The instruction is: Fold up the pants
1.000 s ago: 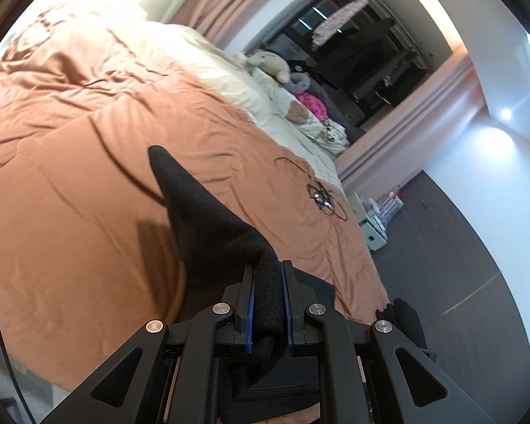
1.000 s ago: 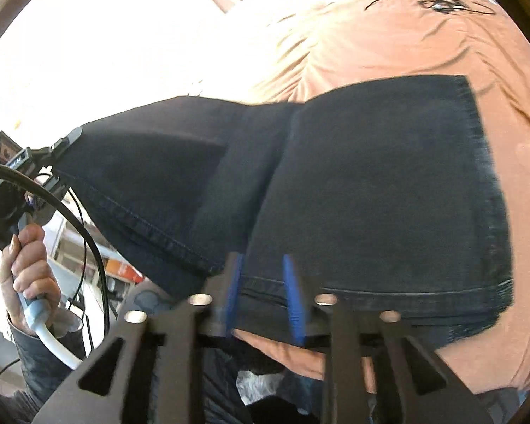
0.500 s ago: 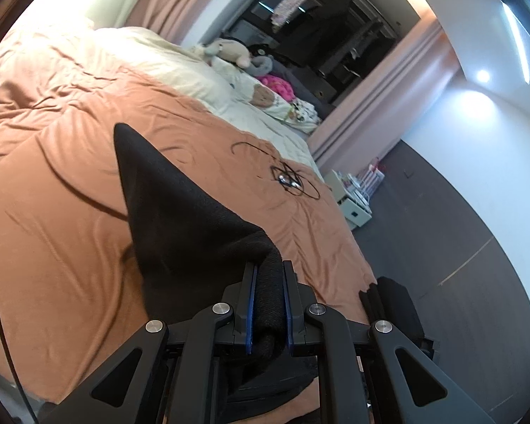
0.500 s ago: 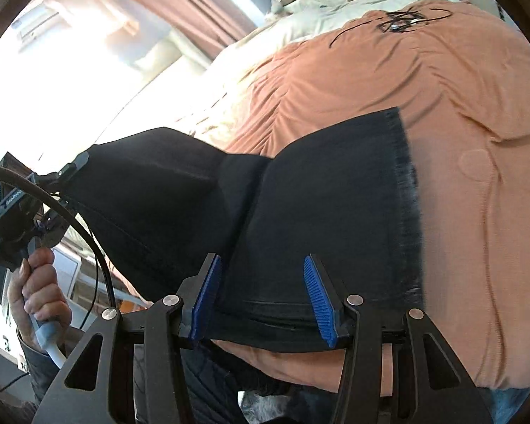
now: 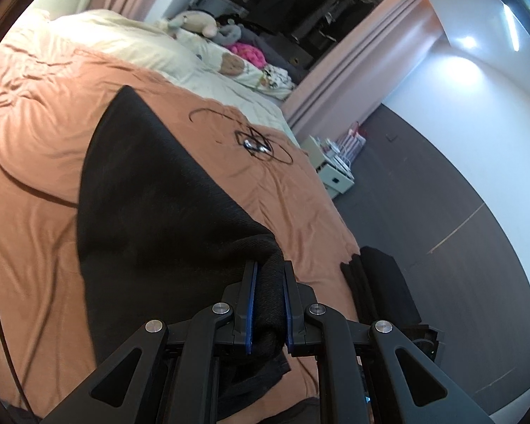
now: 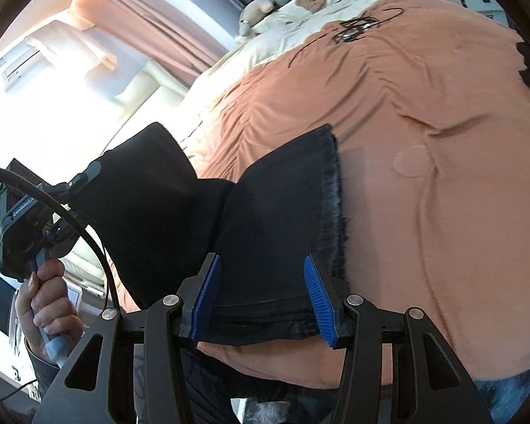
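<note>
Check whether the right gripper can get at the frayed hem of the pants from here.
Probably yes: the right gripper is open, and the frayed hem of the pants lies uncovered on the bedspread beside its fingers.

Black pants [image 6: 265, 233], frayed hem, partly lifted off bed

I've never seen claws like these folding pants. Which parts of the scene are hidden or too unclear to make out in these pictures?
- Left wrist view: the pants run below the left claw, so the gripped edge and their near end are hidden.
- Right wrist view: the window area at upper left is washed out by glare.
- Left wrist view: the tangled cord on the bedspread is too small to identify.
- Right wrist view: the right claw covers the pants' near hem.
</note>
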The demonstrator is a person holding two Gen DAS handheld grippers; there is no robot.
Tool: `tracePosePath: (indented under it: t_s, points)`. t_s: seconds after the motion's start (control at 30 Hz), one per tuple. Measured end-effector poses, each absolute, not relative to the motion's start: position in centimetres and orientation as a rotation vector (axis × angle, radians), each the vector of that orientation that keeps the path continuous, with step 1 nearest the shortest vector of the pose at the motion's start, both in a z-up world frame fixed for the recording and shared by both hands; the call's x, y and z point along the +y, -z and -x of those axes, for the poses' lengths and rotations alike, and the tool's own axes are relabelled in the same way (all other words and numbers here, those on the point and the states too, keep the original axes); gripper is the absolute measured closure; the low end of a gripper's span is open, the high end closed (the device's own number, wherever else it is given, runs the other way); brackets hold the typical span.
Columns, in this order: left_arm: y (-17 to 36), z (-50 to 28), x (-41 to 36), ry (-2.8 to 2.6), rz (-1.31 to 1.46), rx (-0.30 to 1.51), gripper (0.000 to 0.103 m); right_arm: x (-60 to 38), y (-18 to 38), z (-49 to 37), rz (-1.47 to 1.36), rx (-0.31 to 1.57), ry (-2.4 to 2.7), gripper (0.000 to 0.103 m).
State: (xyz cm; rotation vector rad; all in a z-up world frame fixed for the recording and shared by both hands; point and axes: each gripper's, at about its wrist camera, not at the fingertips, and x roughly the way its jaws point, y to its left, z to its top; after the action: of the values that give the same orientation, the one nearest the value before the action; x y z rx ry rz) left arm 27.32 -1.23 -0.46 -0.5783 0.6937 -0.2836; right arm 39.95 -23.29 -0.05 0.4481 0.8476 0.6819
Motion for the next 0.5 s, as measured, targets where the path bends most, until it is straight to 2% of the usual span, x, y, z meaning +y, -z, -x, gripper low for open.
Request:
tracePosePath:
  t_s: [0.5]
  points:
    - [4.5, -29.9, -9.4, 0.435, 0.534, 0.851, 0.09, -28.1, 0.2, -39.0, -0.514, 0.851, -0.613, 0.056]
